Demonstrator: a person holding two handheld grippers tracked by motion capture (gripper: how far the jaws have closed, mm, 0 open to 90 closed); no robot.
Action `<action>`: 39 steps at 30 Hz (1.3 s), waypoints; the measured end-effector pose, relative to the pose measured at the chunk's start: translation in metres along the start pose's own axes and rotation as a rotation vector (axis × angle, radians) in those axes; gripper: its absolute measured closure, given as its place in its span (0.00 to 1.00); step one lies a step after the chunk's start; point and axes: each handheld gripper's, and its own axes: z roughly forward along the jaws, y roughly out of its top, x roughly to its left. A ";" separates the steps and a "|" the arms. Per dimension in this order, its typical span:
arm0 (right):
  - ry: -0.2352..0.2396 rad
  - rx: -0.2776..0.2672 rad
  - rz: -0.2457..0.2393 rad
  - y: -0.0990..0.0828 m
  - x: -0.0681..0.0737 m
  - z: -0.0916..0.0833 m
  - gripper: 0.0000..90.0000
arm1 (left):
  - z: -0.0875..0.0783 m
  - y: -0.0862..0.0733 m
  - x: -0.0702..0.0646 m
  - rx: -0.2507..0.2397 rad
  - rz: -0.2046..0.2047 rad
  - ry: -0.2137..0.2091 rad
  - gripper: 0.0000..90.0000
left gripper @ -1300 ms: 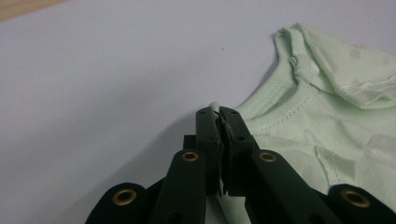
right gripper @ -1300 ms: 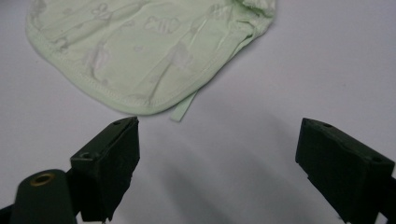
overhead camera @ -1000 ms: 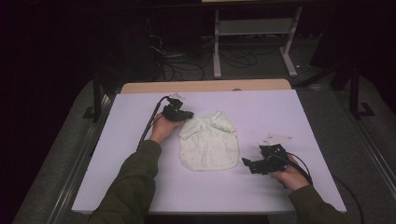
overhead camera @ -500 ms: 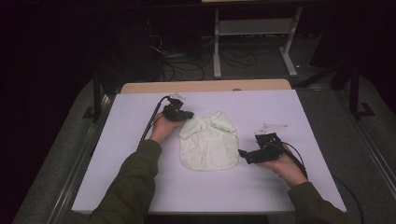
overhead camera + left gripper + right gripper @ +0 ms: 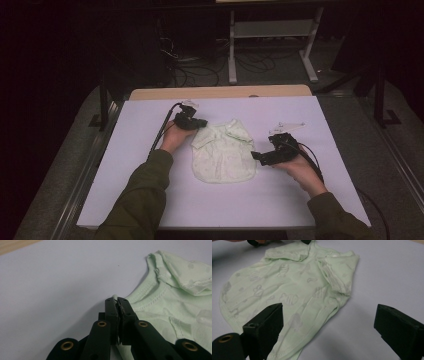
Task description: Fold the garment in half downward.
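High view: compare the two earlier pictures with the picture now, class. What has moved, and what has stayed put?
The right hand-held gripper, jaws open and empty, has moved up the picture and left, from near the table's front right to the right edge of the green baby shirt. The left hand-held gripper stayed in place, shut on the shirt's top left edge. The shirt lies as before.

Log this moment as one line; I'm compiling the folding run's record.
left gripper: shut on baby shirt edge | right gripper: open, at shirt's side, holding nothing | shirt: flat on white table
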 end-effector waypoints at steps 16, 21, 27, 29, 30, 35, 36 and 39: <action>0.007 0.008 0.001 0.018 -0.011 0.015 0.13 | 0.000 0.000 -0.001 0.005 -0.001 0.007 0.98; 0.008 0.007 0.003 0.024 -0.015 0.020 0.14 | 0.000 0.001 -0.001 0.009 0.002 0.010 0.98; 0.003 0.016 -0.004 0.031 -0.018 0.029 0.15 | 0.000 0.001 -0.002 0.013 0.004 0.015 0.98; 0.004 0.017 -0.005 0.033 -0.019 0.033 0.16 | 0.000 0.001 -0.002 0.012 0.005 0.017 0.98; 0.003 0.021 -0.007 0.034 -0.020 0.035 0.16 | 0.000 0.001 -0.002 0.013 0.006 0.017 0.98; -0.001 0.019 -0.014 0.039 -0.023 0.044 0.20 | 0.000 0.002 -0.003 0.014 0.002 0.020 0.98; -0.001 0.013 -0.009 0.041 -0.023 0.046 0.22 | 0.000 0.002 -0.003 0.015 0.002 0.021 0.98; 0.011 0.014 -0.014 0.043 -0.025 0.052 0.26 | 0.000 0.002 -0.003 0.014 -0.001 0.020 0.98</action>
